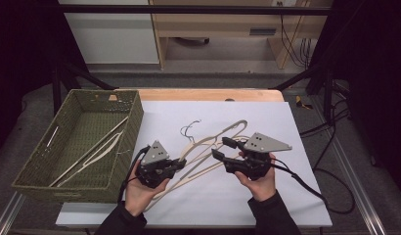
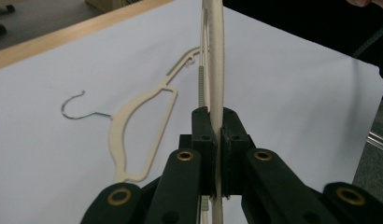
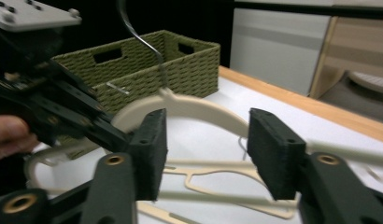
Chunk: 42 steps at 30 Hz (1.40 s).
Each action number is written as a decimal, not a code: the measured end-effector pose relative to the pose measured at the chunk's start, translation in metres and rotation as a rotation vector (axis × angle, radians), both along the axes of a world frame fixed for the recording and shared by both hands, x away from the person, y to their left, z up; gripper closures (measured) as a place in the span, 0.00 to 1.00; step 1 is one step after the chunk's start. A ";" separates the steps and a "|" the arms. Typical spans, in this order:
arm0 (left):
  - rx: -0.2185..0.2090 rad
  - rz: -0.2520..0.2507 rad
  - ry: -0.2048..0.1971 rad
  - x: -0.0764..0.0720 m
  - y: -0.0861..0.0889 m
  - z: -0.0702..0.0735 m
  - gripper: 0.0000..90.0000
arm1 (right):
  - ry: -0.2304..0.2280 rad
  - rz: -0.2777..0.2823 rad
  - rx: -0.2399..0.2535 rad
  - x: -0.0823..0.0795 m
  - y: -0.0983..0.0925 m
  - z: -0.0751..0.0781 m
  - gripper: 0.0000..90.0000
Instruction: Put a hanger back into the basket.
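**Left claw pinches a cream hanger, right claw spread beside it**

On the white-covered surface (image 1: 267, 196), the left claw (image 2: 216, 135) is pressed together on the cream bar of a lifted hanger (image 2: 216, 56), which runs up between its black pads. In the high view the left claw (image 1: 181, 164) sits near the surface's front edge, held by the person's left hand (image 1: 137, 191). The right claw (image 3: 206, 149) is spread wide, nothing between its pads, with the lifted hanger's curved shoulder (image 3: 199, 107) and metal hook just beyond them. From above, the right claw (image 1: 223, 149) is close to the left one. A second cream hanger (image 2: 143, 121) lies flat on the surface, its wire hook pointing away. A green woven basket (image 1: 37, 161) stands at the surface's left side with another pale hanger (image 1: 98, 149) inside it.
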State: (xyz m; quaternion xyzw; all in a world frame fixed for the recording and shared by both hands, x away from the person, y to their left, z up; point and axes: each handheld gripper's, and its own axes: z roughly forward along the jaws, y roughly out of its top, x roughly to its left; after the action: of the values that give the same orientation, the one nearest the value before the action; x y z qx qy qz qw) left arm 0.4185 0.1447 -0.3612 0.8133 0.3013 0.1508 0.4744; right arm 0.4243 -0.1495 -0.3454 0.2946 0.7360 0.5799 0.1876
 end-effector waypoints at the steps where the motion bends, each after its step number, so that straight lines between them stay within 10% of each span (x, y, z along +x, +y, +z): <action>1: -0.003 0.005 -0.010 -0.001 0.004 0.004 0.96 | -0.003 -0.011 0.003 0.000 -0.004 0.001 0.46; 13: -0.018 0.040 -0.102 -0.006 0.047 0.056 0.96 | 0.046 -0.166 -0.007 -0.001 -0.049 -0.014 0.14; 24: 0.007 0.077 -0.166 0.005 0.107 0.095 0.96 | 0.071 -0.188 -0.032 -0.009 -0.076 -0.026 0.03; 42: 0.107 0.218 -0.170 0.032 0.218 0.088 0.96 | 0.095 -0.256 -0.045 -0.008 -0.090 -0.036 0.04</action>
State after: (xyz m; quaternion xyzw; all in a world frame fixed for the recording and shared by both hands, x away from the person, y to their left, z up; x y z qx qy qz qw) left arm 0.4508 0.3623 -0.2731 0.7842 0.3381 0.2854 0.4349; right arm 0.4164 -0.2390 -0.3816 0.4089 0.7132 0.5202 0.2315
